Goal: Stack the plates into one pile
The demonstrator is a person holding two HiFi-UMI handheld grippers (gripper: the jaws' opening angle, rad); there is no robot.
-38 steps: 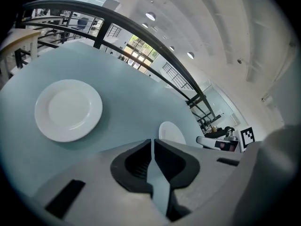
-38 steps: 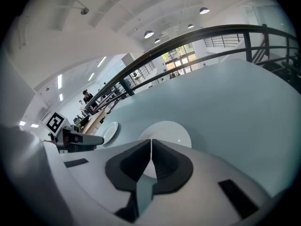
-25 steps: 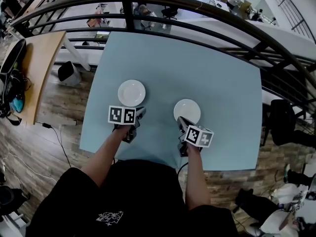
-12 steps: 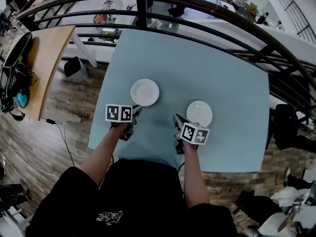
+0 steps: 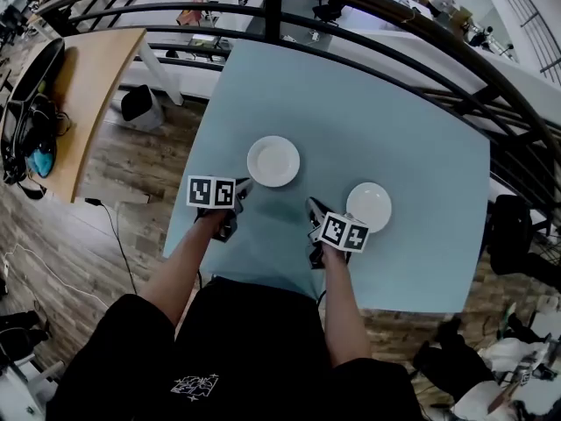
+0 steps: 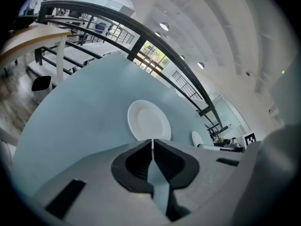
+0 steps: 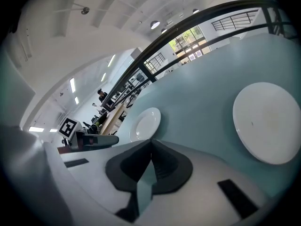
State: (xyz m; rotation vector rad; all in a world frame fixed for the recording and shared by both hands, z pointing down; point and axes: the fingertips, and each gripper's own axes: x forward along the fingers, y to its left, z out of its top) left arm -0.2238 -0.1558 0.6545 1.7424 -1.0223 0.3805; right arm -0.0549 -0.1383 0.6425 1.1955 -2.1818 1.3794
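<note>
While two tongs [image 5: 244,185] [image 5: 312,205] hover, two plates [image 5: 273,161] [image 5: 369,206] lie apart.

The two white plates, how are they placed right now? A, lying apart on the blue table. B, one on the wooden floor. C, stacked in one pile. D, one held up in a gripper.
A: the left plate and the right plate lie flat on the table with bare tabletop between them.

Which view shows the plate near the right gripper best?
The right gripper view: the right plate lies large and unobstructed. The head view shows it small; the left gripper view, only a distant sliver.
</note>
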